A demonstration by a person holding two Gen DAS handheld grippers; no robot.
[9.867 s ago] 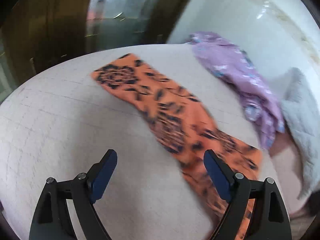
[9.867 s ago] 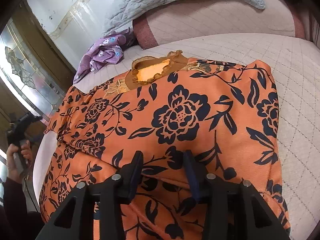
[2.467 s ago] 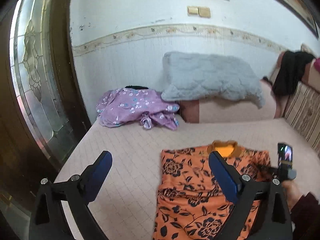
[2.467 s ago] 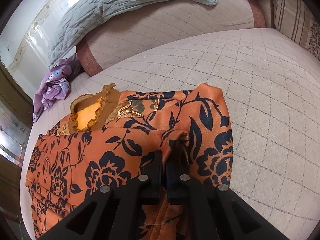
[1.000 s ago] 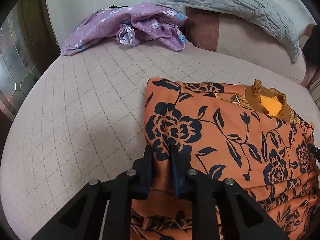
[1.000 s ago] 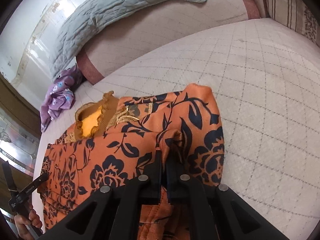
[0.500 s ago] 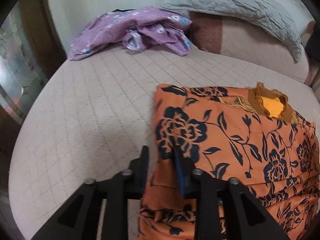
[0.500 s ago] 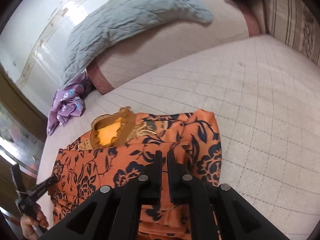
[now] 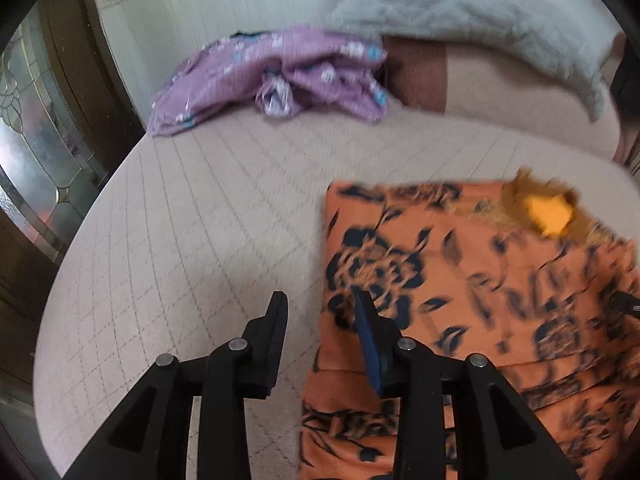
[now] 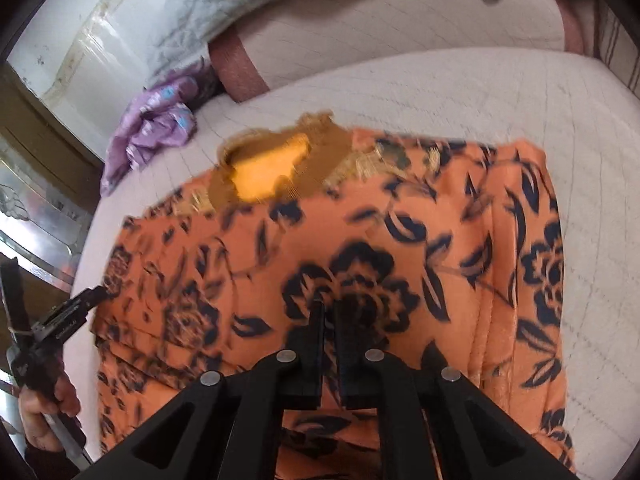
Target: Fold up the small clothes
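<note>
- left gripper [image 9: 320, 312] hangs over the pale quilted bed [image 9: 192, 240], pointing steeply down; jaws narrow but opening, w/ a clear gap, nothing pinched between them.
- its rt finger [image 9: 366, 320] sits over the left edge of the orange floral garment [image 9: 460, 280]; its left finger is over bare bedcover. can't tell if the rt finger touches the cloth.
- garment lies flat on the bed, mostly to the rt of the left gripper and ahead of it; brown collar w/ yellow lining [image 9: 548, 216] is at the far rt end.
- a folded layer of the same cloth shows nearer, just below the rt finger.
- right gripper [image 10: 328, 312] is over the middle of the garment [image 10: 400, 240], above a big black flower print; jaws all but closed, only a thin slit, no cloth visibly caught in it.
- from the right gripper, collar [image 10: 272, 168] is ahead and a bit left; garment's edges spread to both sides.
- purple floral cloth [image 9: 272, 76] is bunched well beyond the left gripper, near the wall.
- grey quilted pillow [image 9: 472, 12] lies far ahead on a pink bolster [image 10: 400, 32].
- in the right wrist view, person's hand [image 10: 44, 400] grips the left tool's handle at the lower left.
- both views blurry.
</note>
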